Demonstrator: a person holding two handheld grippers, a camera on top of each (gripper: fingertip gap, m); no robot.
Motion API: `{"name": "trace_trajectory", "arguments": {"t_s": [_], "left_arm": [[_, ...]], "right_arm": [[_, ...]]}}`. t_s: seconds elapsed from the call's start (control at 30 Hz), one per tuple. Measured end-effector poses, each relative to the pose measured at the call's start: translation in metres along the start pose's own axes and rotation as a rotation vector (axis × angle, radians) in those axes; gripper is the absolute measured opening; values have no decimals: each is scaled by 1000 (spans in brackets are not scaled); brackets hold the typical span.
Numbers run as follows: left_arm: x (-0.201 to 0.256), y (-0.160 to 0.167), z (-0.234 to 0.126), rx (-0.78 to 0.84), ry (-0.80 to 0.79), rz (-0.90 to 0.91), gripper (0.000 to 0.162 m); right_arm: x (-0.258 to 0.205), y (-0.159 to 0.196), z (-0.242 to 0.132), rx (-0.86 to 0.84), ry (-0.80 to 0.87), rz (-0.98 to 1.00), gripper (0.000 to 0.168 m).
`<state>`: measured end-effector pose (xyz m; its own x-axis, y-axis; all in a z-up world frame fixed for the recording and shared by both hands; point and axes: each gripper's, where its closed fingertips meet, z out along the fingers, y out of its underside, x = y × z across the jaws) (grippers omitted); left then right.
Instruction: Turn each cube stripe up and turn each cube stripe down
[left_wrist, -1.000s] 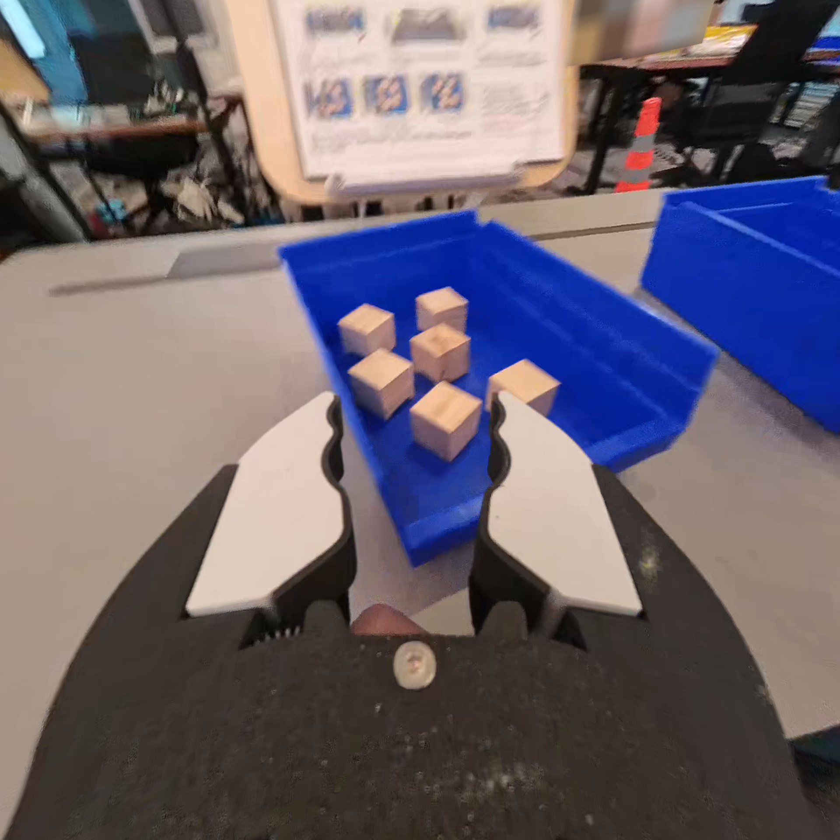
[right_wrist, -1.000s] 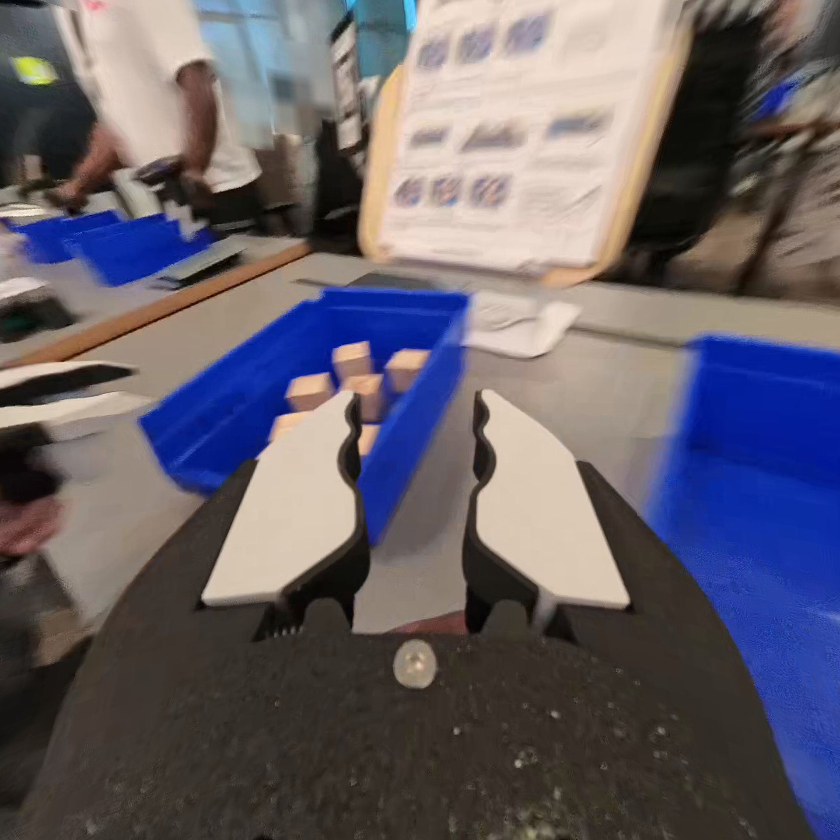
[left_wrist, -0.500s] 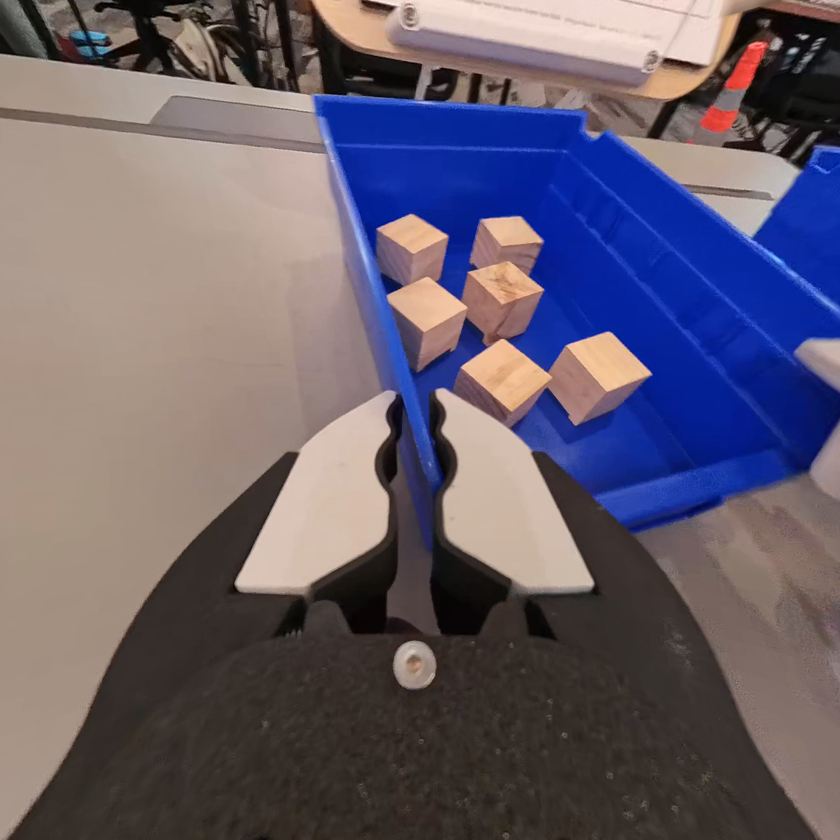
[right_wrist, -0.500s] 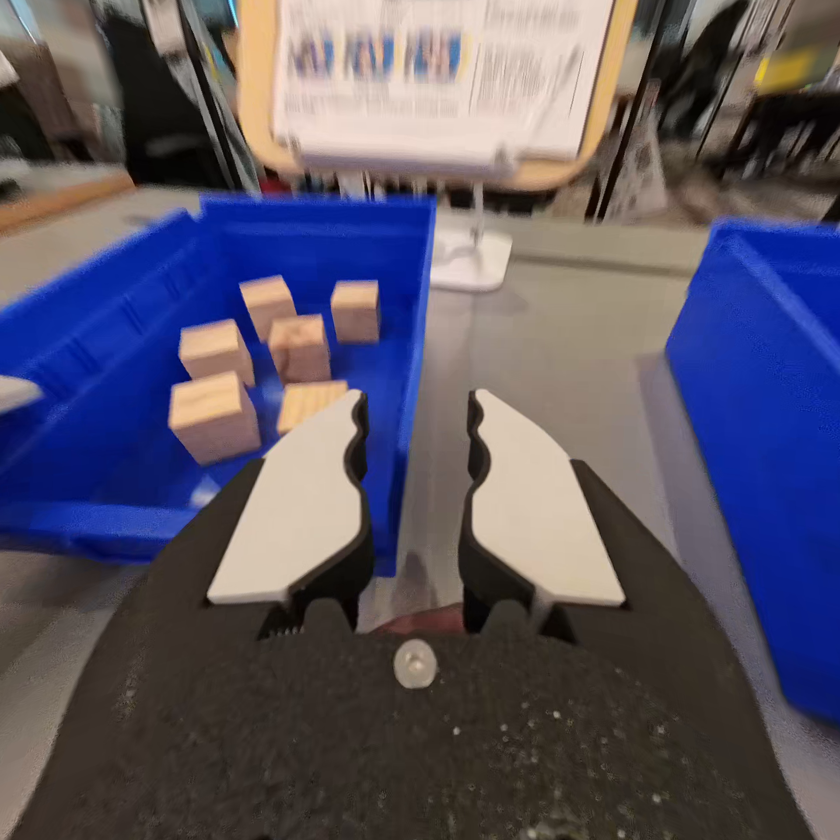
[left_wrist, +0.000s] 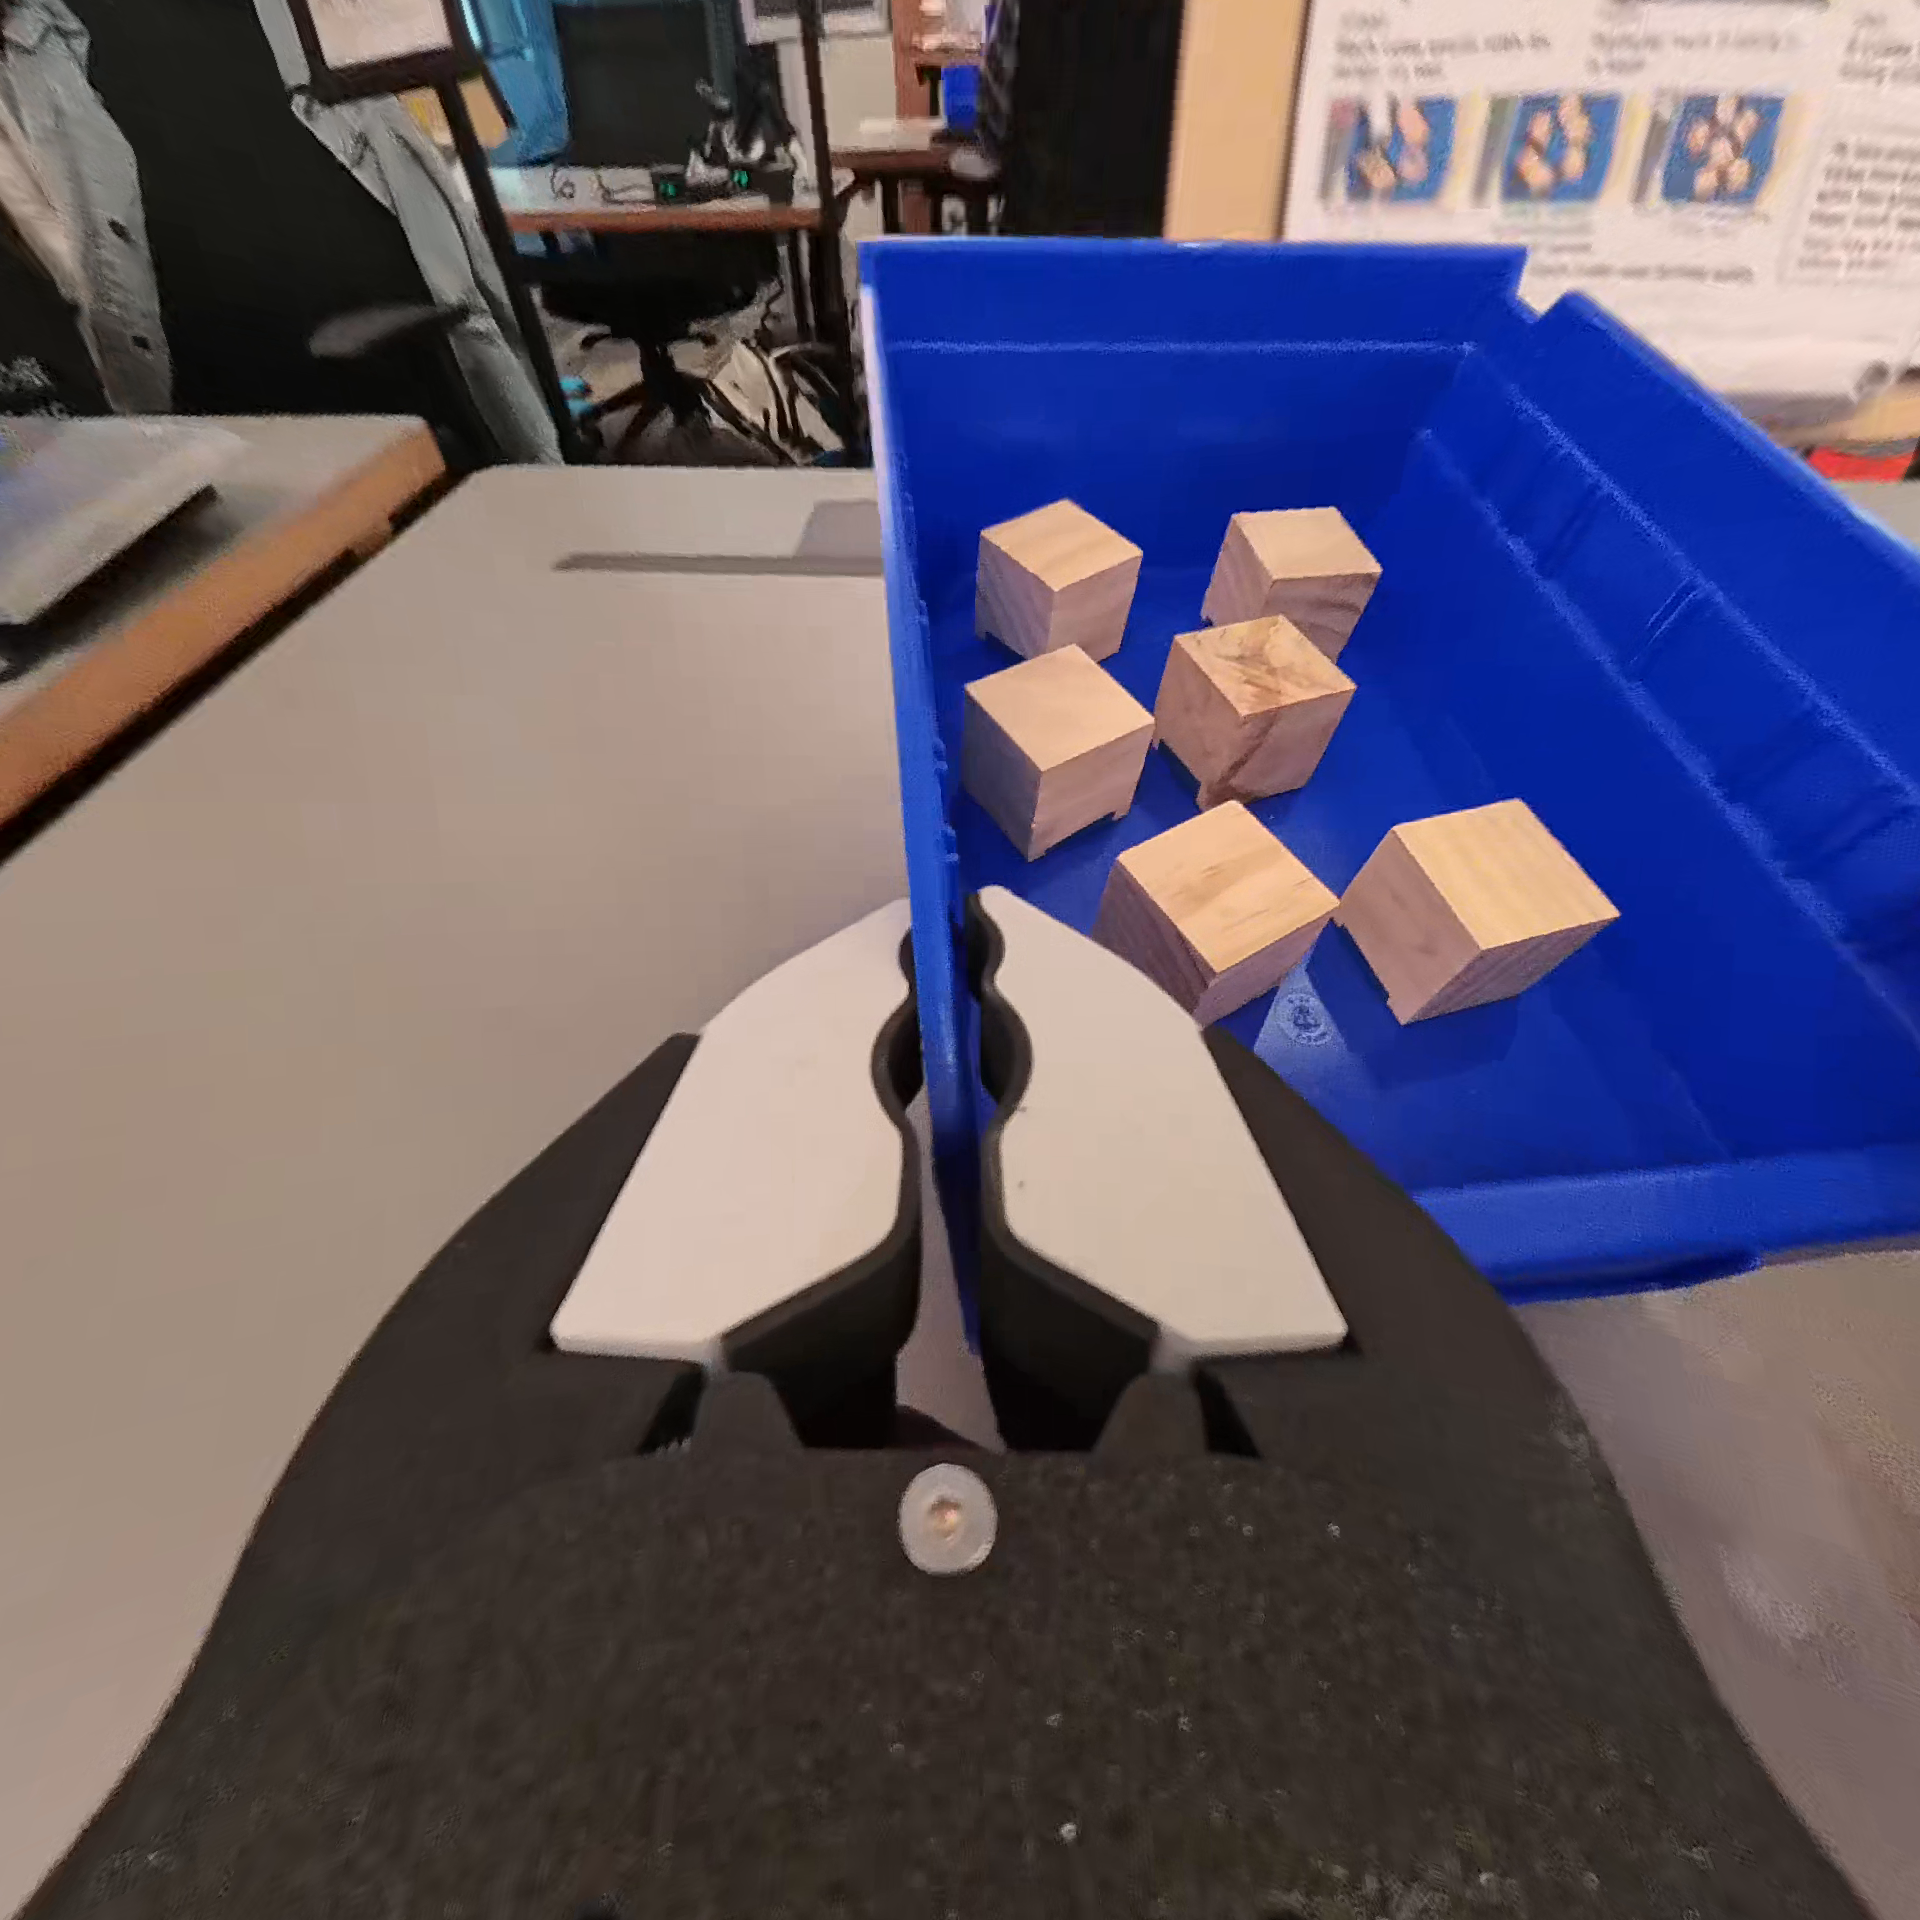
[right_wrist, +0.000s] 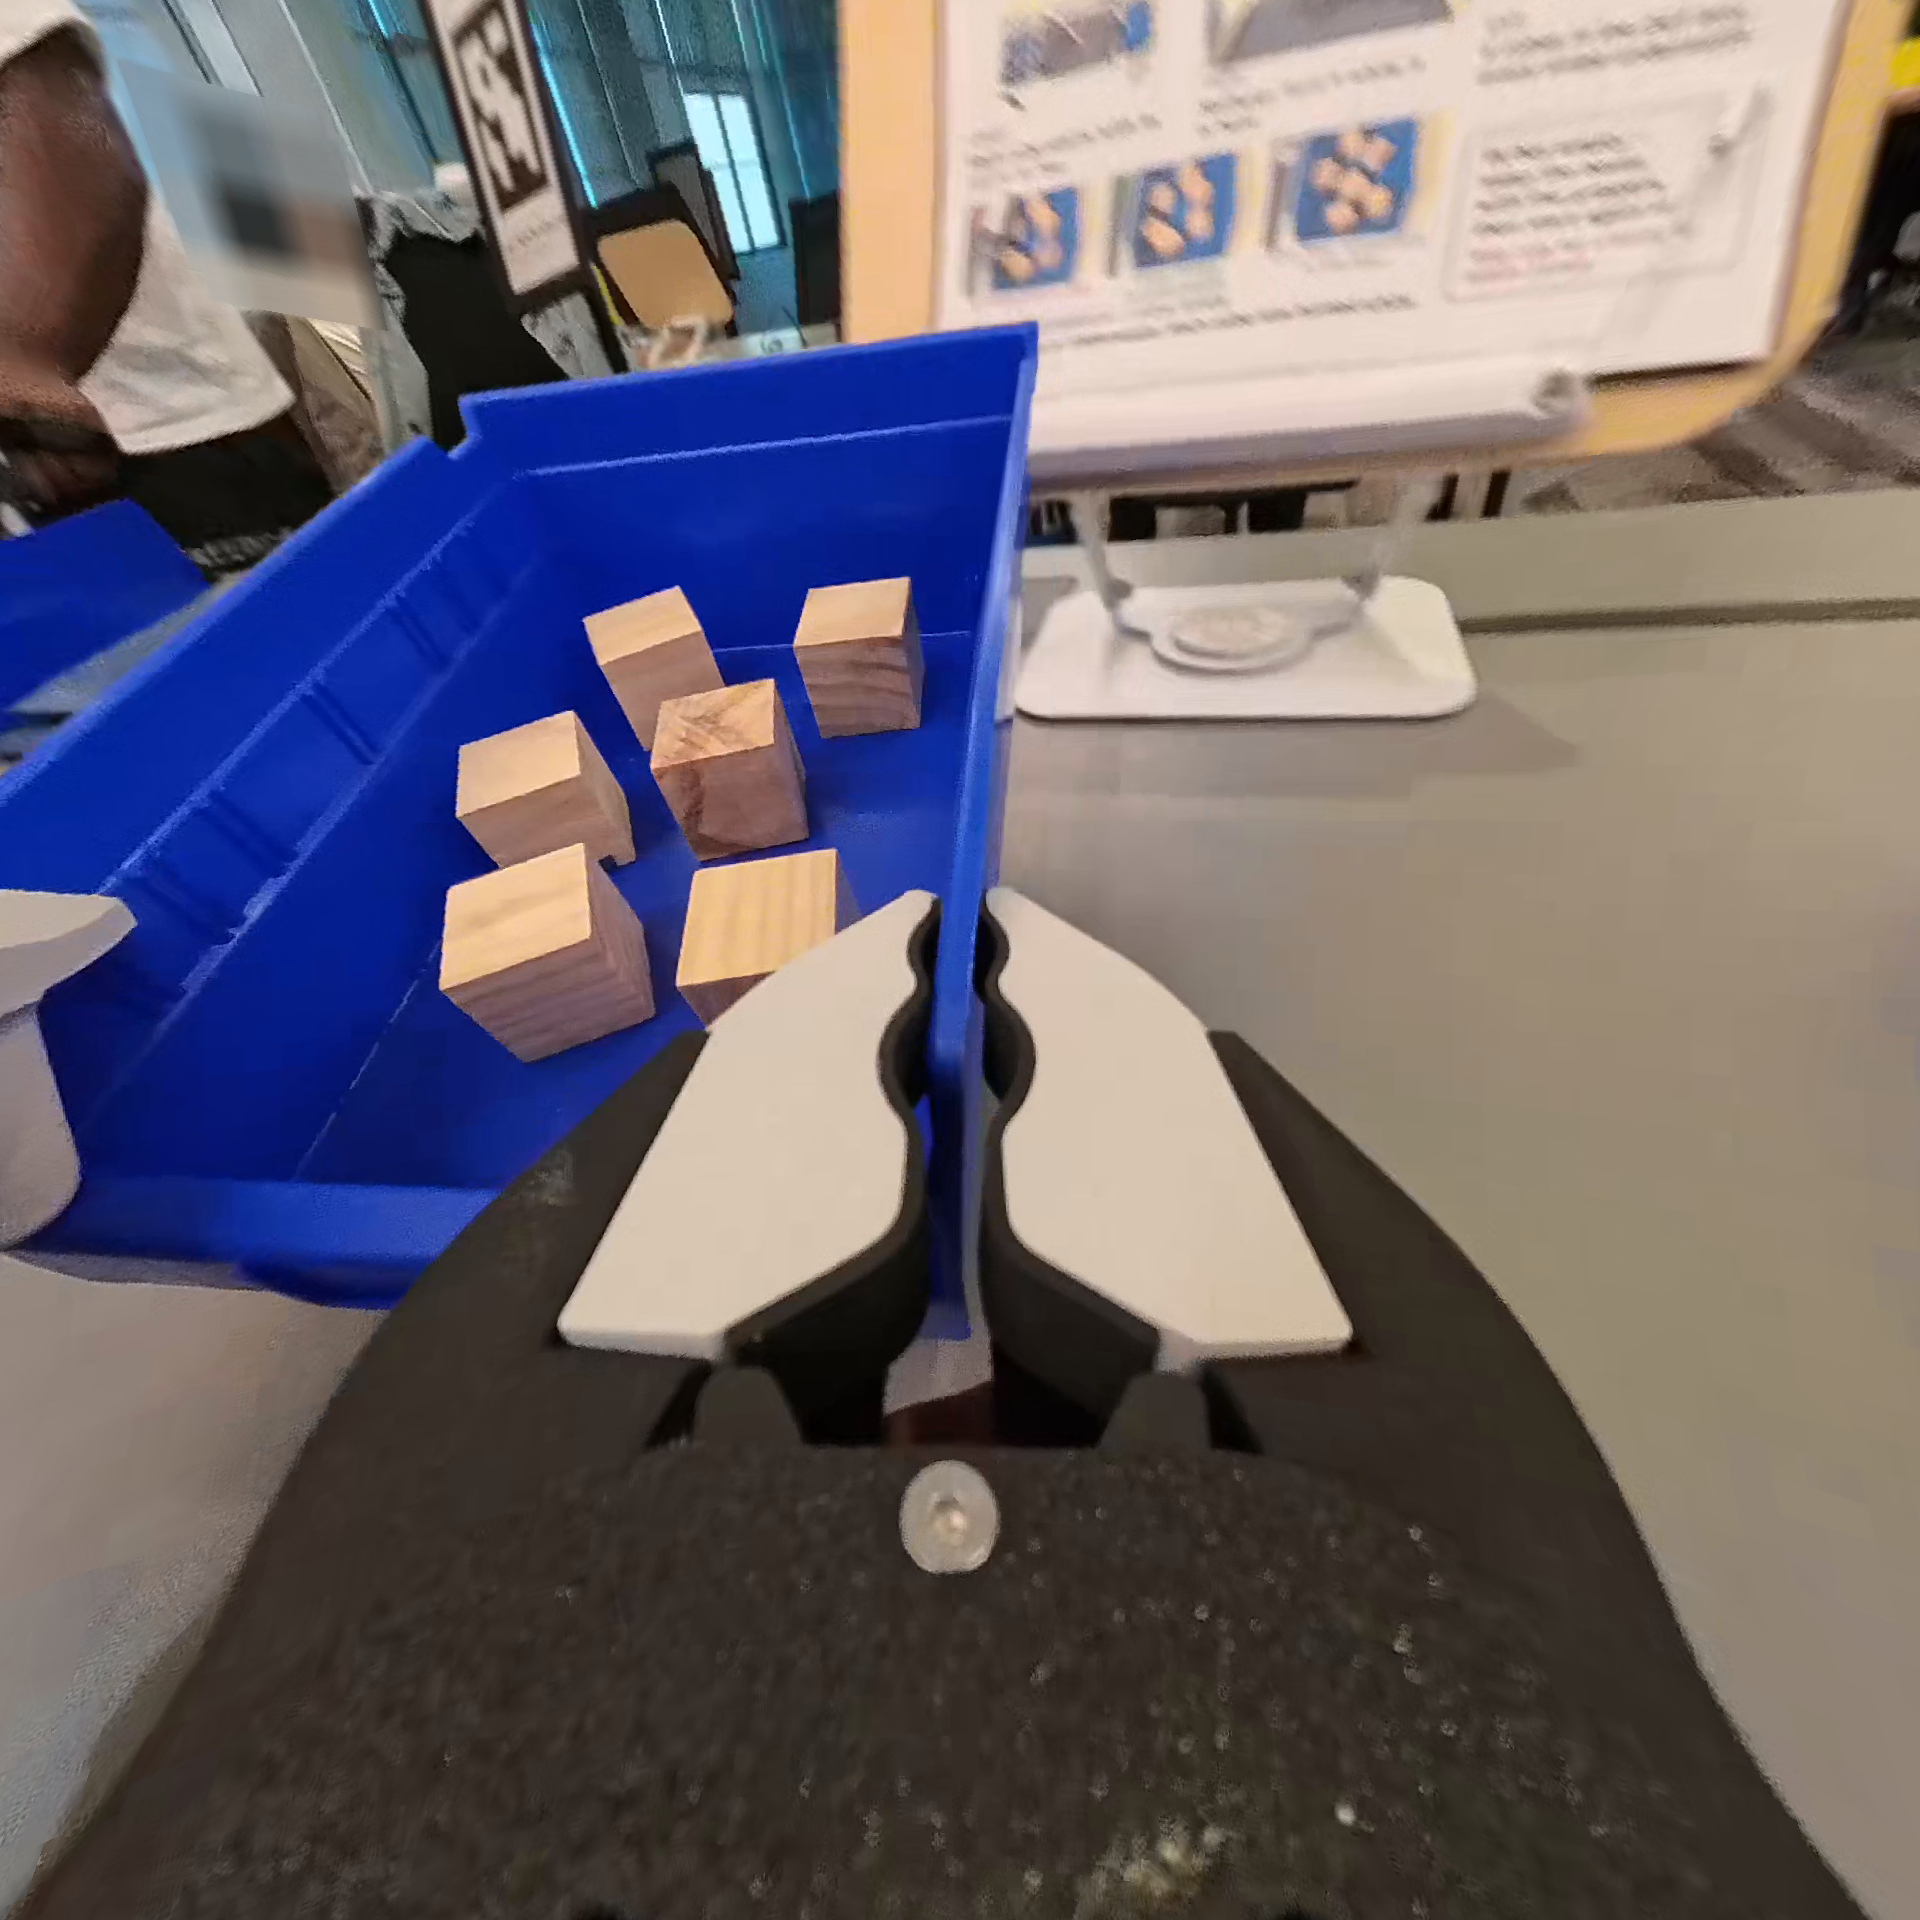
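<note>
Left gripper (left_wrist: 940, 925): fingers closed on the left wall of the blue bin (left_wrist: 1662, 644). Six wooden cubes (left_wrist: 1252, 707) sit inside the bin. Right gripper (right_wrist: 961, 909): fingers clamped on the bin's right wall.

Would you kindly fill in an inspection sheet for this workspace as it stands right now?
Surface: grey table, bare around the bin.
Job's things: blue bin holding six wooden cubes; no stripe shows on their visible faces.
Clutter: clipboard stand with an instruction sheet behind the bin; part of a second blue bin at the left edge of the right wrist view.
Grippers: left gripper shut on the bin's left wall; right gripper shut on its right wall.
Cables: nothing seen.
Surroundings: office chair, desks with equipment, a person in a white shirt.
</note>
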<state>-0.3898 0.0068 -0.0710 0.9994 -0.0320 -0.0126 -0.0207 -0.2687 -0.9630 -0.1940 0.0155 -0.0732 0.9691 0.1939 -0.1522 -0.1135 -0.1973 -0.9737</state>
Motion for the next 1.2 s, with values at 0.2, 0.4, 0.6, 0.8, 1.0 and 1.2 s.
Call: {"name": "trace_trajectory", "arguments": {"t_s": [0.2, 0.4, 0.6, 0.8, 1.0, 1.2], "left_arm": [[-97, 10, 12, -34, 50, -28, 3], [-126, 27, 28, -88, 59, -96, 2], [-130, 34, 41, -91, 73, -125, 2], [-155, 28, 22, -70, -22, -189, 45], [-131, -28, -33, 52, 38, -217, 71], [78, 8, -66, -150, 664, -132, 57]], "right_arm": [[-96, 11, 28, -32, -8, -49, 6], [-120, 48, 43, -148, -35, -16, 9], [-126, 51, 44, -145, -80, -25, 15], [-138, 50, 25, -281, -408, 45, 37], [-58, 31, -55, -565, -699, -118, 50], [82, -23, -99, -136, -516, -133, 49]]}}
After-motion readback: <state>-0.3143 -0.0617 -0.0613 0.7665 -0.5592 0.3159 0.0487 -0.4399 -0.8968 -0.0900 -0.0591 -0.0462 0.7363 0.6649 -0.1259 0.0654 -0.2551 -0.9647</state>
